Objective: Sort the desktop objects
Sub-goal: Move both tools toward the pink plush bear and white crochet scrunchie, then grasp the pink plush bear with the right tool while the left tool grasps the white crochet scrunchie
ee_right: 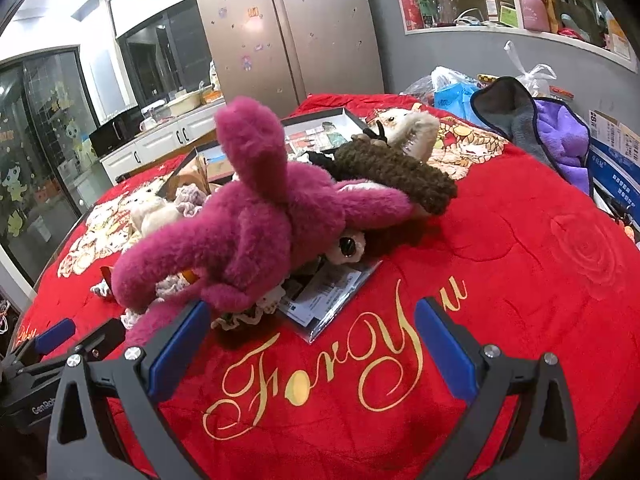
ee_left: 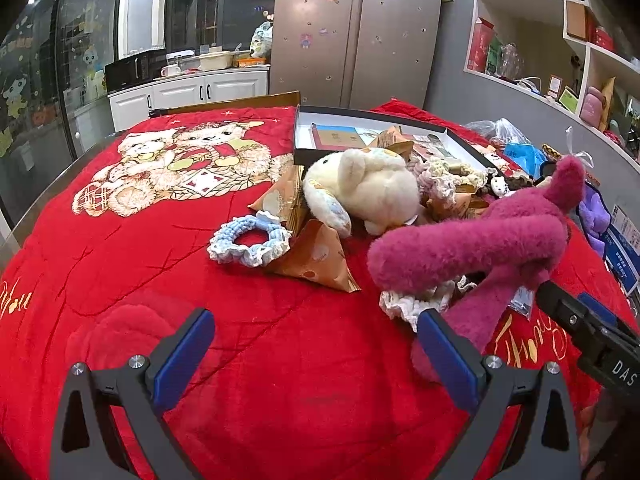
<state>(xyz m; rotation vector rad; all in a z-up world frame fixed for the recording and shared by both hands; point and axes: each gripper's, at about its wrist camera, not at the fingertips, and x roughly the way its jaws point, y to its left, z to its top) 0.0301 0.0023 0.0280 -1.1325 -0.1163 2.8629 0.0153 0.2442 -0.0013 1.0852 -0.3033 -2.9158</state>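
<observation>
Left gripper (ee_left: 316, 344) jaws apart, lower centre, over red blanket (ee_left: 120, 264). Right gripper (ee_right: 312, 336) jaws apart, empty; pink plush (ee_right: 248, 232) just above, centre frame.

A fuzzy magenta plush toy (ee_right: 256, 220) sprawls mid-frame, limbs splayed, beside a cream plush (ee_left: 360, 188) at centre

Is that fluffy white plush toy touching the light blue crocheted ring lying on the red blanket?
Apart. The left wrist view shows the white plush toy and the blue crocheted ring separated by a tan paper packet lying between them.
</observation>
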